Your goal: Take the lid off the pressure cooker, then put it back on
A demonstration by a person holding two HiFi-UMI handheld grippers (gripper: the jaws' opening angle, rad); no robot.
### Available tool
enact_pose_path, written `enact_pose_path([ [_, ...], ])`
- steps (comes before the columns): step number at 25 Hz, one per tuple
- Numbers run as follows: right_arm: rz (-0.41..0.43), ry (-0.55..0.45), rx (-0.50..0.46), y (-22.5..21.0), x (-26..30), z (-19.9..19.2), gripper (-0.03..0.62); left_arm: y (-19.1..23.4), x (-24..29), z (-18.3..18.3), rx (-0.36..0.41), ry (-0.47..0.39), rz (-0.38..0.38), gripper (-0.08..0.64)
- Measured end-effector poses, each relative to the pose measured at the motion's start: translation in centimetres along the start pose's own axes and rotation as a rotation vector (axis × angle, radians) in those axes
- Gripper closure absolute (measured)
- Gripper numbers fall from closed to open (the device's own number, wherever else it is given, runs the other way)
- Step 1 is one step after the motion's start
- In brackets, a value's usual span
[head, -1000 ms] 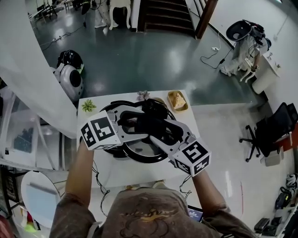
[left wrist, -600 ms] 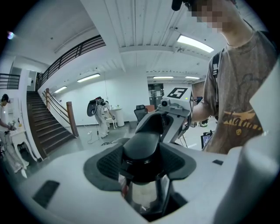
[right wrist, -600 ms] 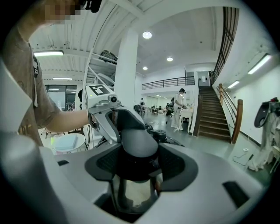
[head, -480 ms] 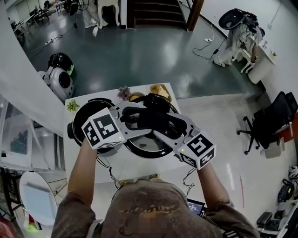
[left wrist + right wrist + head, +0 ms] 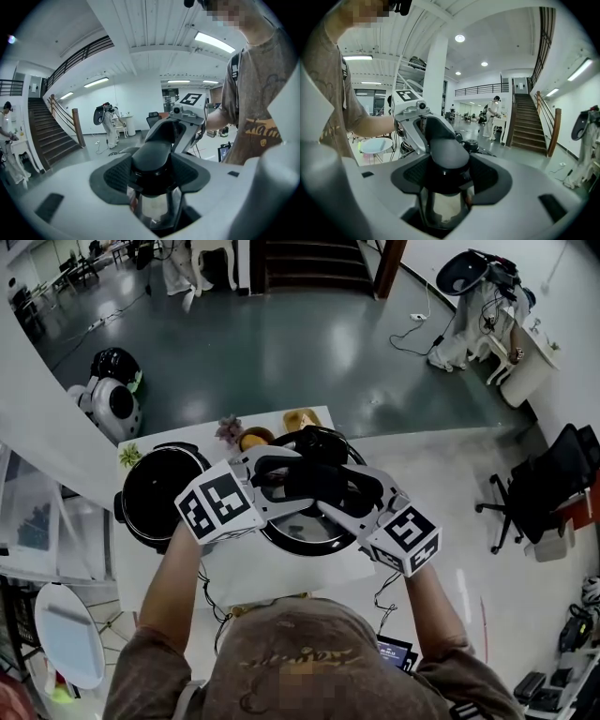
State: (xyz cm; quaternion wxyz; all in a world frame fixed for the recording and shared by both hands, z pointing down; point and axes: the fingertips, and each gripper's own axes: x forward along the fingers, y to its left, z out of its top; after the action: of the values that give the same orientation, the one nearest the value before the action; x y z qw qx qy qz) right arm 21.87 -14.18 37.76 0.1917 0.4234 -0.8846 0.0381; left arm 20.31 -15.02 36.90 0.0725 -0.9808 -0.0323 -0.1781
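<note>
**Head view.** A white table stands on a glossy dark grey floor. A staircase rises at the far end of the room and an office chair stands at the right. The open pressure cooker pot sits at the table's left end. The lid is off it, just to its right. Whether the lid touches the table cannot be told. The left gripper and right gripper meet from opposite sides on the lid's black handle. A small plant and a bowl stand along the far edge.

**Left gripper view.** The left gripper has its jaws clamped on the handle, with shiny metal below it. The right gripper faces it. The staircase lies at the left under a white ceiling with strip lights.

**Right gripper view.** The right gripper is likewise closed on the handle, opposite the left gripper. A white column, the staircase and a round white table lie behind.
</note>
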Motion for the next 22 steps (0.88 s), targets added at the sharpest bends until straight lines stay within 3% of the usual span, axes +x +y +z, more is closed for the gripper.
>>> enact_pose_path([
  [6, 0.049, 0.018, -0.006, -0.8, 0.0, -3.4, 0.33, -0.7, 2.6, -2.1, -0.039, 0.026, 0.029, 0.293],
  [14, 0.121, 0.061, 0.029, -0.3, 2.2, -9.7, 0.33, -1.7, 5.2, -8.1, -0.128, 0.095, 0.036, 0.293],
  [22, 0.182, 0.085, 0.038, 0.5, 4.3, -15.0, 0.331, -2.7, 7.5, -13.8, -0.195, 0.111, 0.056, 0.293],
])
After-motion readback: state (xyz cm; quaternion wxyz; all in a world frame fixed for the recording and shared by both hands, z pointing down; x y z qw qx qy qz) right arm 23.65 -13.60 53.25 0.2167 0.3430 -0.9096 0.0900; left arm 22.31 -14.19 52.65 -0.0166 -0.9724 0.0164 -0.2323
